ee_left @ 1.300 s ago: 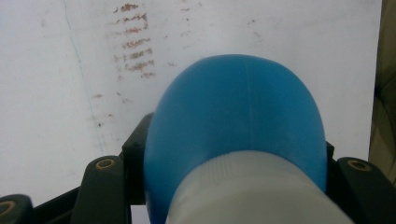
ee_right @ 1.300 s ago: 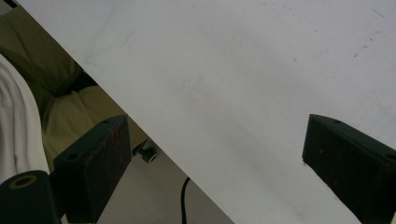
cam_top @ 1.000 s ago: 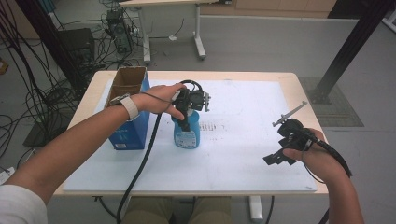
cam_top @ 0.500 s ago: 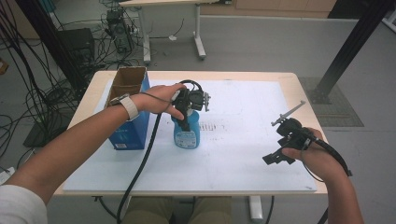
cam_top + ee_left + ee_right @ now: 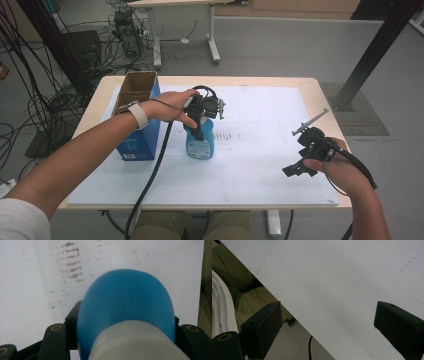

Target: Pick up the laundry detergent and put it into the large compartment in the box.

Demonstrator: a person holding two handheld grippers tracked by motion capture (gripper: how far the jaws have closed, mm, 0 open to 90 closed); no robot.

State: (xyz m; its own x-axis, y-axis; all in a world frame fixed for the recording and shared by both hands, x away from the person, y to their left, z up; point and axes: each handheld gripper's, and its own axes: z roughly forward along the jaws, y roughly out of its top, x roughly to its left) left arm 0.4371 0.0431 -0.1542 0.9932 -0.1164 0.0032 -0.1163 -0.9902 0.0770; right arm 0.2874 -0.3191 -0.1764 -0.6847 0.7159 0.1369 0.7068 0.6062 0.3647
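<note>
Room lies open on the desk [image 5: 310, 90]: the white mat [image 5: 250, 175] is bare from the blue bottle [image 5: 200, 142] out toward 3 o'clock, and bare again along its near edge at 6 o'clock. The bottle stands upright just left of the mat's centre, with an open blue carton [image 5: 136, 120] close beside it at 9 o'clock, the two apart. The left tongs [image 5: 204, 112] are clamped on the bottle's neck from above. The right tongs [image 5: 300, 162] hang over the mat's 4 o'clock corner, well apart from the bottle, spread wide and holding nothing. The left gripper view alone shows the bottle's white collar [image 5: 137, 342] wedged between the black jaws, and brown smudges [image 5: 71, 261] on the mat beyond. The right gripper view alone shows the mat's edge cutting diagonally, with the person's lap below it. Since the earlier frames, nothing has shifted.
</note>
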